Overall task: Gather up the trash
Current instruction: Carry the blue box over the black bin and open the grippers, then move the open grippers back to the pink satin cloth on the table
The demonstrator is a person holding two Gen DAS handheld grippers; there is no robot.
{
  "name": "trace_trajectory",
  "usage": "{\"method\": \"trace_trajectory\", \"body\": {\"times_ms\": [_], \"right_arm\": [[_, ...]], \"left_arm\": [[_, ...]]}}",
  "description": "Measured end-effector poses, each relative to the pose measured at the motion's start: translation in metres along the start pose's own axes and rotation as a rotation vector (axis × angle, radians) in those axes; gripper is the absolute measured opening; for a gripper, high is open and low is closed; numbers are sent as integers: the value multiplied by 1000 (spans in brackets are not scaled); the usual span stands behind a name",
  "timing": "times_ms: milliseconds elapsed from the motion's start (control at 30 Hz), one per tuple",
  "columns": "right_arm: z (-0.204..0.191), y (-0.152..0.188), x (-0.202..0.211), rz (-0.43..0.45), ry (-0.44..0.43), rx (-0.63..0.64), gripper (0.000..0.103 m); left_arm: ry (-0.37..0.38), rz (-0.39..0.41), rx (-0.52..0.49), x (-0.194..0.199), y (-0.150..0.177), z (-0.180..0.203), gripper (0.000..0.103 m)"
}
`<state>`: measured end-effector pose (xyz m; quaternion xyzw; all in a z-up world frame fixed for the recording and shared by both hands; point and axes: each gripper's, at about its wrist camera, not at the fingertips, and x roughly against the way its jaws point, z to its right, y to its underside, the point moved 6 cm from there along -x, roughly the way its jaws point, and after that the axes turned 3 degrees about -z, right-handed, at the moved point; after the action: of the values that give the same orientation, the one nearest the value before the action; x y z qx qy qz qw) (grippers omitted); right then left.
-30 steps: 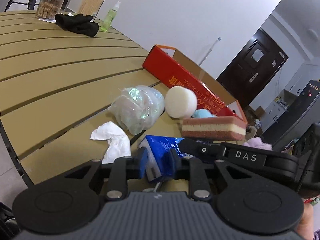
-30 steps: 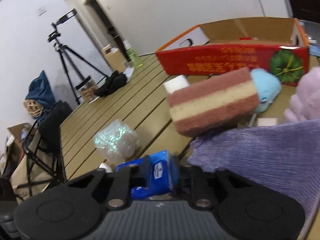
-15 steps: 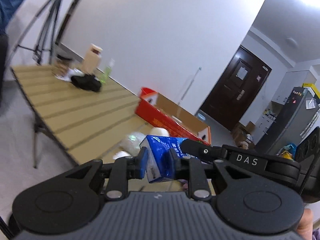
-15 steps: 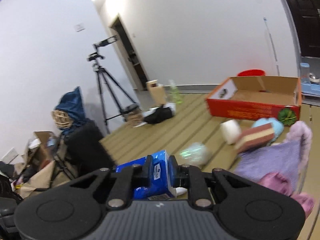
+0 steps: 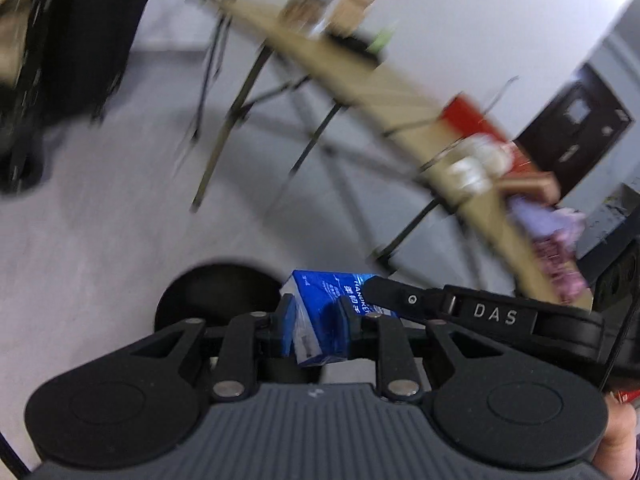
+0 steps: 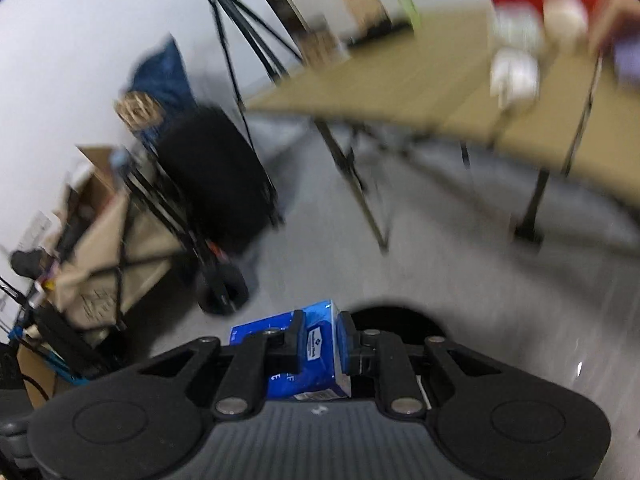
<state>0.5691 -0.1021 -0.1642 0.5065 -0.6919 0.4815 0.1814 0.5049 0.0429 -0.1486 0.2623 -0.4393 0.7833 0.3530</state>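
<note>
Both grippers are shut on one blue tissue pack. In the left wrist view my left gripper (image 5: 318,320) pinches the blue pack (image 5: 320,308), and the right gripper's finger (image 5: 404,300) clamps its far end. In the right wrist view my right gripper (image 6: 320,344) holds the same pack (image 6: 316,356). The pack hangs over the grey floor, just above a round black bin opening (image 5: 216,292), which also shows in the right wrist view (image 6: 396,320). On the blurred table a white crumpled tissue (image 6: 514,74) and a clear plastic wad (image 5: 468,170) lie.
The slatted wooden table (image 5: 360,80) stands on thin black legs to the upper right, with a red cardboard box (image 5: 476,120) and purple cloth (image 5: 548,220). A black tripod (image 6: 240,20), a black chair (image 6: 216,176) and a cardboard box (image 6: 100,184) stand left.
Both grippers have carried the blue pack away from the table and down toward the floor, over the black bin opening. The views are motion-blurred.
</note>
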Motion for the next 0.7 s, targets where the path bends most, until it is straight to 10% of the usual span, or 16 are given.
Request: {"method": "trace_trajectory", "body": {"times_ms": [333,700], "right_arm": [[51,39,-136,-253,104,-42,29],[59,50,-136,-303,148,46,29]], "left_arm": [[-227,-246,-126,-101,8,-62,26],[-275,-306,-221,-96,30,-65,46]]}}
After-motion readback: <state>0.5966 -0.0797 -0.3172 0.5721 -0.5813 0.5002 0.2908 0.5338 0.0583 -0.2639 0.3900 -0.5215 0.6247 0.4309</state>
